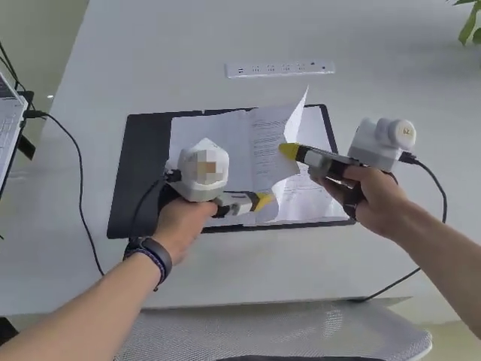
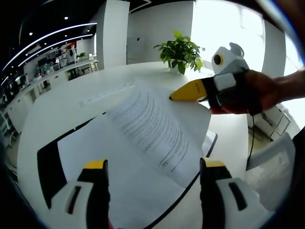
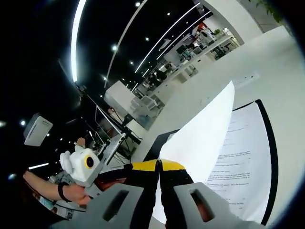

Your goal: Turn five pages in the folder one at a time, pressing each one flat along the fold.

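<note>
A black folder lies open on the white table with printed pages in it. My right gripper is shut on the edge of one page, which stands lifted and curled above the right-hand stack. In the right gripper view the yellow tips pinch that sheet. My left gripper is open, low at the folder's near edge below the lifted page. Its own view shows the gripper with jaws wide apart, the raised page ahead, and the right gripper gripping it.
A white power strip lies beyond the folder. A laptop sits at the left edge, with a black cable running along the table. Another cable trails off to the right. A potted plant stands far back, and a mesh chair is below the table's near edge.
</note>
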Tool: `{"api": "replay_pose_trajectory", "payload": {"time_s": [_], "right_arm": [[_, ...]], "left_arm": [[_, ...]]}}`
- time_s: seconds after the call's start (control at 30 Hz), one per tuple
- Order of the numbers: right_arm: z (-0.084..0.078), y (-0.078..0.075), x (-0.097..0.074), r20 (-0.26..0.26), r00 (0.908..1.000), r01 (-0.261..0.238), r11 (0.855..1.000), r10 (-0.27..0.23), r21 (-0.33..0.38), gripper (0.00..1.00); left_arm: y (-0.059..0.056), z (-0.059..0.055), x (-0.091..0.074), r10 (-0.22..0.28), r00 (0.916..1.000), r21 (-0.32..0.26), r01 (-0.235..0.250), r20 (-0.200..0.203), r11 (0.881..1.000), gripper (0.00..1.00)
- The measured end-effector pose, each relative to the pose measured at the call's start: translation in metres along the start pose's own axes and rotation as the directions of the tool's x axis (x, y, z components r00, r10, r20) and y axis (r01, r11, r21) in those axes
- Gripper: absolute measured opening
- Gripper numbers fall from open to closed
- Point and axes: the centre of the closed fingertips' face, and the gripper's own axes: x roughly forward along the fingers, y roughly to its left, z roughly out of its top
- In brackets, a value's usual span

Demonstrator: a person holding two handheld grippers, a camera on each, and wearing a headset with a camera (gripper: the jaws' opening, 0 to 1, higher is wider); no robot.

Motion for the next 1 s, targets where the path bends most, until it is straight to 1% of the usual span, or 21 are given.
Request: {"api": "replay_pose_trajectory", "payload": {"time_s": [0.07,0.13,0.27,0.4,0.47,0.6,0.77,0.83,1.0], "right_arm": [[-0.002,0.008,0.006,-0.007,0.9998,-0.017,1.000,0.017,0.000,0.00],[-0.004,0.021,0.014,-0.012,0.9987,-0.050,0.999,0.050,-0.007,0.00],[-0.009,0.037,0.030,-0.037,0.9953,-0.091,0.996,0.090,-0.023,0.00],[-0.014,0.048,0.041,-0.062,0.9906,-0.124,0.992,0.122,-0.027,0.00],[-0.016,0.056,0.048,-0.075,0.9868,-0.146,0.989,0.144,-0.024,0.00],[-0.019,0.064,0.058,-0.093,0.9818,-0.168,0.985,0.165,-0.023,0.00],[-0.029,0.074,0.069,-0.136,0.9724,-0.196,0.980,0.190,-0.032,0.00],[-0.031,0.076,0.072,-0.142,0.9703,-0.202,0.979,0.196,-0.029,0.00],[-0.042,0.083,0.082,-0.185,0.9593,-0.223,0.974,0.214,-0.033,0.00]], "left_arm": [[0.007,-0.004,-0.006,0.011,0.9999,-0.007,-0.011,-0.001,1.000,0.78],[0.017,-0.009,-0.017,0.033,0.9995,-0.021,-0.033,0.004,0.999,0.78],[0.032,-0.017,-0.031,0.064,0.9980,-0.045,-0.063,0.006,0.997,0.78],[0.040,-0.021,-0.043,0.083,0.9965,-0.048,-0.082,0.009,0.995,0.78],[0.045,-0.022,-0.051,0.095,0.9954,-0.053,-0.094,0.015,0.994,0.79],[0.055,-0.024,-0.063,0.120,0.9925,-0.065,-0.118,0.025,0.991,0.79],[0.065,-0.026,-0.076,0.151,0.9878,-0.093,-0.146,0.040,0.985,0.79],[0.067,-0.028,-0.080,0.157,0.9867,-0.099,-0.153,0.042,0.983,0.79],[0.075,-0.033,-0.091,0.178,0.9828,-0.123,-0.172,0.047,0.977,0.80]]}}
